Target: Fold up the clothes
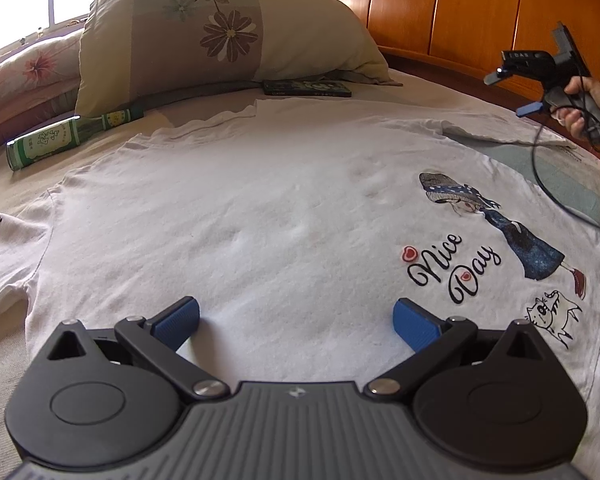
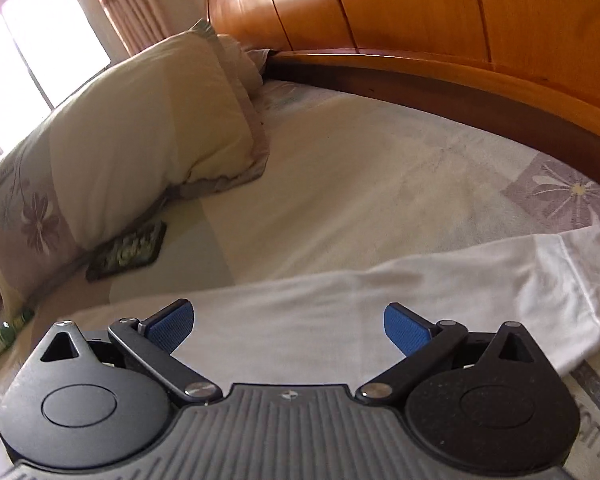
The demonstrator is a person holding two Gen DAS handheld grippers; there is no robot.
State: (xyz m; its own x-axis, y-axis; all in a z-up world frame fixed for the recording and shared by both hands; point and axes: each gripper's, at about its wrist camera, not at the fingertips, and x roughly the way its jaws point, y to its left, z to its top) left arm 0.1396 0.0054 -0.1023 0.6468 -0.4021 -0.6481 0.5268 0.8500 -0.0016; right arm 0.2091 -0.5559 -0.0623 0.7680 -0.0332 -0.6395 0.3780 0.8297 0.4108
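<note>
- Cotton-looking white T-shirt (image 1: 240, 208) lies spread flat on the bed (image 2: 340, 200), print side up, filling most of the sheet below the pillow (image 1: 172, 32).
- It should handle light, limp and easily wrinkled; hem corners, shoulder seams and the sleeve (image 2: 520, 280) look like the best places to pinch.
- Left gripper (image 1: 298, 322) hovers over the shirt's body, jaws spread wide, holding nothing.
- Right gripper (image 2: 288, 326) sits above the sleeve, jaws likewise released.
- A green bottle (image 1: 60, 136) lies beside the shirt.

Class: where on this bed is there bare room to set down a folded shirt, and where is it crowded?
Free: sheet between pillow, headboard and sleeve. Crowded: by the pillow, with bottle and dark box.
</note>
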